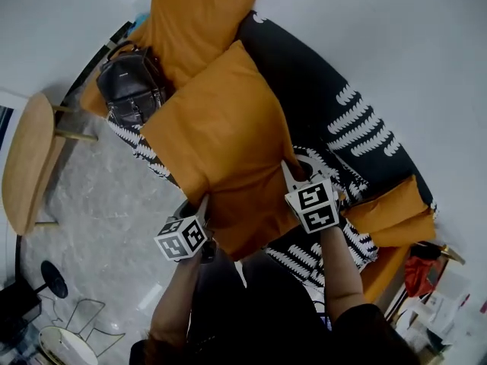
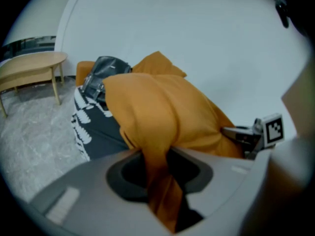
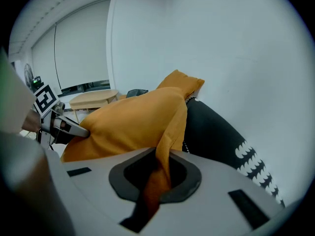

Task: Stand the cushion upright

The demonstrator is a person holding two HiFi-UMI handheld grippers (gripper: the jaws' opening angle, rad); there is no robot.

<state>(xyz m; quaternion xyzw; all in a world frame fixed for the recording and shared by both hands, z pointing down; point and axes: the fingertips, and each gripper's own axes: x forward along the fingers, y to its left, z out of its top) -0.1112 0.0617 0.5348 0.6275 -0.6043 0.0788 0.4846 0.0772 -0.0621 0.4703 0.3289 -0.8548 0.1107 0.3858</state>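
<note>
A big orange cushion (image 1: pixel 224 139) hangs tilted over the sofa (image 1: pixel 327 97), held by its two near corners. My left gripper (image 1: pixel 202 204) is shut on the near-left corner; orange cloth (image 2: pixel 157 181) runs down between its jaws. At the near-right corner my right gripper (image 1: pixel 291 172) is shut on the cushion too, with a fold of cloth (image 3: pixel 160 173) pinched in its jaws. From the left gripper view the cushion (image 2: pixel 162 112) fills the middle and the right gripper (image 2: pixel 248 134) shows at its far side. The right gripper view has the cushion (image 3: pixel 133 122) and the left gripper (image 3: pixel 59 124).
A second orange cushion (image 1: pixel 194 17) leans at the sofa's far end beside a black handbag (image 1: pixel 131 82). Two more orange cushions (image 1: pixel 396 207) lie at the near right. A round wooden side table (image 1: pixel 27 162) stands on the grey floor at left. White wall behind.
</note>
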